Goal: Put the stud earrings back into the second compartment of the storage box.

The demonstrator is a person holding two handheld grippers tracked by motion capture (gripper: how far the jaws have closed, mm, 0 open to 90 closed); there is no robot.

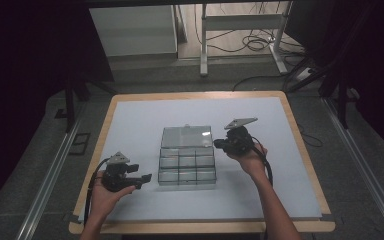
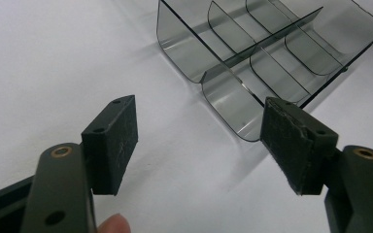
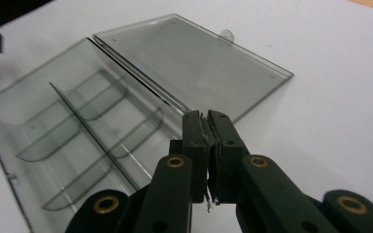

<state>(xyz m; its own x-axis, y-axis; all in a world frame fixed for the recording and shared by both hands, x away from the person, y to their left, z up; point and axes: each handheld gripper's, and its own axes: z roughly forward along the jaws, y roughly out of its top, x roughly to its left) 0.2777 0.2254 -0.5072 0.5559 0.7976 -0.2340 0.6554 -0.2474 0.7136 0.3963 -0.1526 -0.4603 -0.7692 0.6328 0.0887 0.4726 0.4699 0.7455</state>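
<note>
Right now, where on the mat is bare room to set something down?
Bare white mat lies beyond the clear plastic divider box and its open lid, and along the near edge. It is tighter beside the box, where the left gripper and right gripper sit.

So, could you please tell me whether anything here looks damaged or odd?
Yes: the pads of the shut right gripper look frayed, with loose shreds at their seam. The open box lies square and empty.

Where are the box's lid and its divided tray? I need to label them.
lid (image 3: pixel 189 53), right gripper view, middle of the flat open panel.
divided tray (image 1: pixel 187 170), high view, middle divider of the compartments.
</note>
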